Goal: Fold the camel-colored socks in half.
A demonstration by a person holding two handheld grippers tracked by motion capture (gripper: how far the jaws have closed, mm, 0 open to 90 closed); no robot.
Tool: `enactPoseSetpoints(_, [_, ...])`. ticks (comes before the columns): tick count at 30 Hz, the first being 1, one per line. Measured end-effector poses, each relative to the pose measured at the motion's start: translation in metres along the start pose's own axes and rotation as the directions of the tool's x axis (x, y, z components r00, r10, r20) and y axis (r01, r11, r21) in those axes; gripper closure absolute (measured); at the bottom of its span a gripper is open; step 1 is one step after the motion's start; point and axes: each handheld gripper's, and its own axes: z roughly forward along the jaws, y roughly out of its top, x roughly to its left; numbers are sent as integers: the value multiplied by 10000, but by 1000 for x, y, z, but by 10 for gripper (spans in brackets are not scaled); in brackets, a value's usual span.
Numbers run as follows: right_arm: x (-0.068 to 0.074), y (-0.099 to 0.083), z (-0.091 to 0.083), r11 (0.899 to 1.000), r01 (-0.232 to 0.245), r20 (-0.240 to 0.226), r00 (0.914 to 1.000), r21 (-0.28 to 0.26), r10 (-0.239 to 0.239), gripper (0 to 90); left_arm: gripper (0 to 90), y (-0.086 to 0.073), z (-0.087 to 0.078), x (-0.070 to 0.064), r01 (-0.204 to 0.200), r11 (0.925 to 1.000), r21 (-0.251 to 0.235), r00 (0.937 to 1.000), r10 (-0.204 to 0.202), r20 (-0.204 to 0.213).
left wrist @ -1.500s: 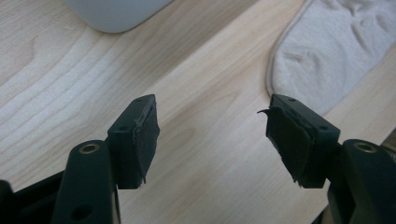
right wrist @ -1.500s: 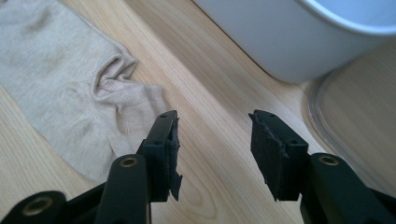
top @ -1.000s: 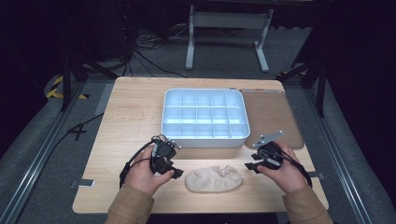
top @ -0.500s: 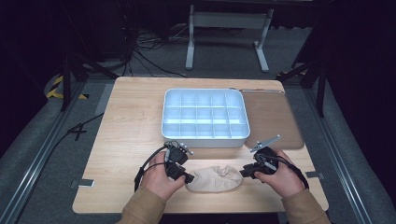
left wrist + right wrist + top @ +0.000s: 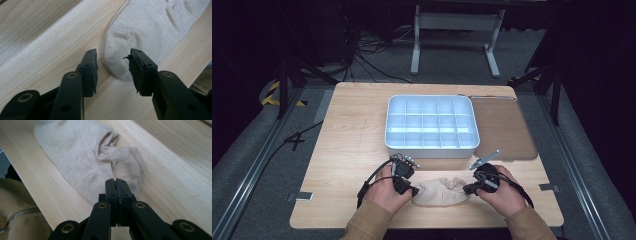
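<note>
A beige sock (image 5: 439,192) lies flat on the wooden table near its front edge, between my two grippers. My left gripper (image 5: 412,191) is at the sock's left end. In the left gripper view it stands open (image 5: 113,53), its jaws on either side of the rounded end of the sock (image 5: 155,27). My right gripper (image 5: 467,190) is at the sock's right end. In the right gripper view its jaws are shut (image 5: 116,181), their tips at the edge of the sock (image 5: 82,157) by the cuff opening. No fabric shows between them.
A white tray (image 5: 430,149) with several compartments stands behind the sock at the table's middle. A brown mat (image 5: 502,125) lies to its right. The person's tan sleeve (image 5: 20,220) is close to the table's front edge.
Both hands have moved inward to the two ends of the sock. The left gripper went right and toward the front edge, and the right gripper went left.
</note>
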Motion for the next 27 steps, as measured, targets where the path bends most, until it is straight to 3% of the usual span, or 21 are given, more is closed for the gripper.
enactPoseSetpoints(5, [1,-1,13,9988,128,356,9993,467,-145,898,583,-1,2,3,164,9998,122,9998,-163,-71])
enactPoseSetpoints(13, [1,-2,14,9985,79,473,9988,542,-104,900,561,0,7,1,101,9989,457,9999,-104,82])
enactPoseSetpoints(21, [2,-2,14,9984,157,458,9988,534,-182,900,591,2,14,-5,-329,9961,813,9994,332,-27])
enactPoseSetpoints(27, [2,-2,14,9979,328,590,9976,558,-361,900,592,5,16,-15,-665,9918,1088,9957,730,-571])
